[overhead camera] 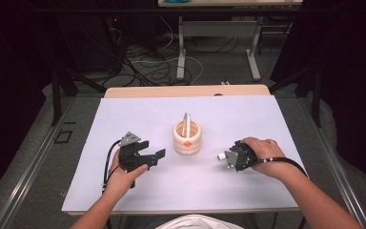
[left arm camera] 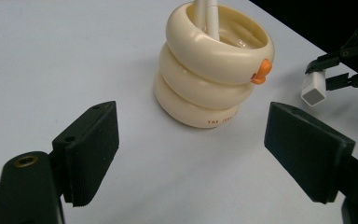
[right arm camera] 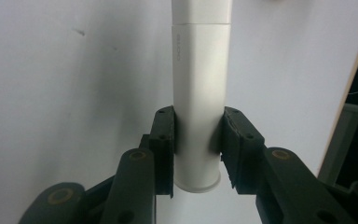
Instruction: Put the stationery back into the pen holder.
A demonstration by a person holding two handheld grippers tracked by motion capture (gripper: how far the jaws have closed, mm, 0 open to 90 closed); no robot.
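A person at a white-covered desk [overhead camera: 124, 191] works two hand-held tools around a cream ringed holder [overhead camera: 187, 138], which stands upright near the middle of the sheet with a small orange tab on its near side and white sticks [overhead camera: 186, 125] rising from its mouth. To the right of the holder, the right tool [overhead camera: 227, 158] pinches a white square-sided tube [overhead camera: 221, 156]; its pads press both flat sides near one end. In the high view, the tube's long axis runs level with the desk and its free end points left, toward the holder, from which it stays apart. In the right gripper view the tube [right arm camera: 199, 93] runs straight out along the jaws, a seam dividing a shorter cap section from the body. To the left of the holder, the left tool [overhead camera: 155, 156] is held with its jaws spread wide and empty, aimed at the holder [left arm camera: 213, 65] from nearby without touching it.
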